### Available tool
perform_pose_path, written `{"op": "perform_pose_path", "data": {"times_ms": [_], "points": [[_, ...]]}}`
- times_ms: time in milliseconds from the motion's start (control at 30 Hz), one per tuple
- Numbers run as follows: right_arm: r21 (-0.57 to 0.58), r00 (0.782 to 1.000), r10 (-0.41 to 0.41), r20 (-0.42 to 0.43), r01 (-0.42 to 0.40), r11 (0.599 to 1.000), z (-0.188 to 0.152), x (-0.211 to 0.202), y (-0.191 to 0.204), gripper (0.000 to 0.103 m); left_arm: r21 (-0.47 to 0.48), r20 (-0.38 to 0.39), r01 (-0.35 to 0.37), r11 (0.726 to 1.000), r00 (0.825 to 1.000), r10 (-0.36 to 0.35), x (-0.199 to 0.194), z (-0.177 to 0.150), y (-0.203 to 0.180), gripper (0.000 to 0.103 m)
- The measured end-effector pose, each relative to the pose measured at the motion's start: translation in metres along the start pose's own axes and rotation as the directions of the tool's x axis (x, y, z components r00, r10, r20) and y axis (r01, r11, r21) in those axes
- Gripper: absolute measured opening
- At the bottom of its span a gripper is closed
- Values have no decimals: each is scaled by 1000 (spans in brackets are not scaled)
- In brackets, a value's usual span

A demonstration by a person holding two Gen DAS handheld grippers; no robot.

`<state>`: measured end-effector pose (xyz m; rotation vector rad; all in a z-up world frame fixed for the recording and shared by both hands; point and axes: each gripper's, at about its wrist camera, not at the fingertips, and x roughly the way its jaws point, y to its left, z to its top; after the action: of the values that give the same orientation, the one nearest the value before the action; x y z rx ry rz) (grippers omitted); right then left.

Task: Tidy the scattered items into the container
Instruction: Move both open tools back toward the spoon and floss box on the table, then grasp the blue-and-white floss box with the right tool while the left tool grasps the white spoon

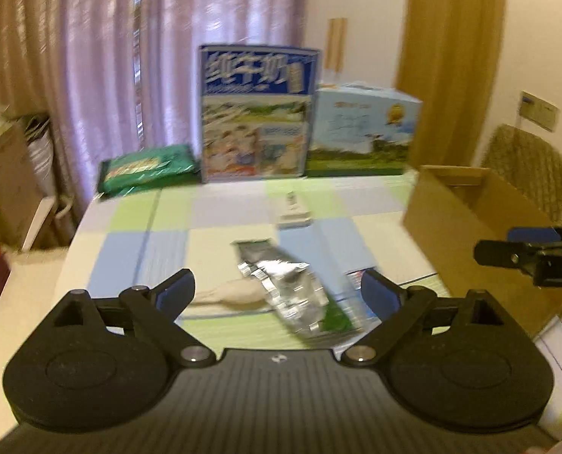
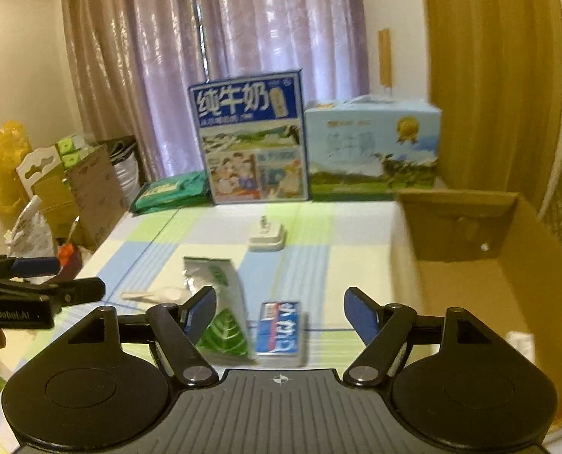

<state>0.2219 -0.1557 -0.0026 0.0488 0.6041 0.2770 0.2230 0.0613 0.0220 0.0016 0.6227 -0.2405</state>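
Evidently both the left hand-held gripper and right hand-held gripper hung open and empty, so the right needed to straddle the blue packet squarely near the surface's right edge before closing, then carry it to the cardboard box.

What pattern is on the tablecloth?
Checked: the tablecloth has pale blue, light green, cream and lavender squares. The right wrist view shows it best.

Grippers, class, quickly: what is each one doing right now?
Left gripper: open, holding nothing, above the silver-green packet.
Right gripper: open, holding nothing, above the blue packet.
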Motion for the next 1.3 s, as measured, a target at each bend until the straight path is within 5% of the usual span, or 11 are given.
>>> {"op": "perform_pose_path", "data": {"times_ms": [500, 1300], "points": [[32, 992, 29, -127, -25, 999, -32, 64, 0, 77, -31, -85, -50, 998, 995, 47, 30, -16, 44, 93], [-8, 971, 10, -237, -12, 1000, -35, 131, -16, 77, 85, -164, -45, 995, 985, 58, 73, -30, 58, 93]]}}
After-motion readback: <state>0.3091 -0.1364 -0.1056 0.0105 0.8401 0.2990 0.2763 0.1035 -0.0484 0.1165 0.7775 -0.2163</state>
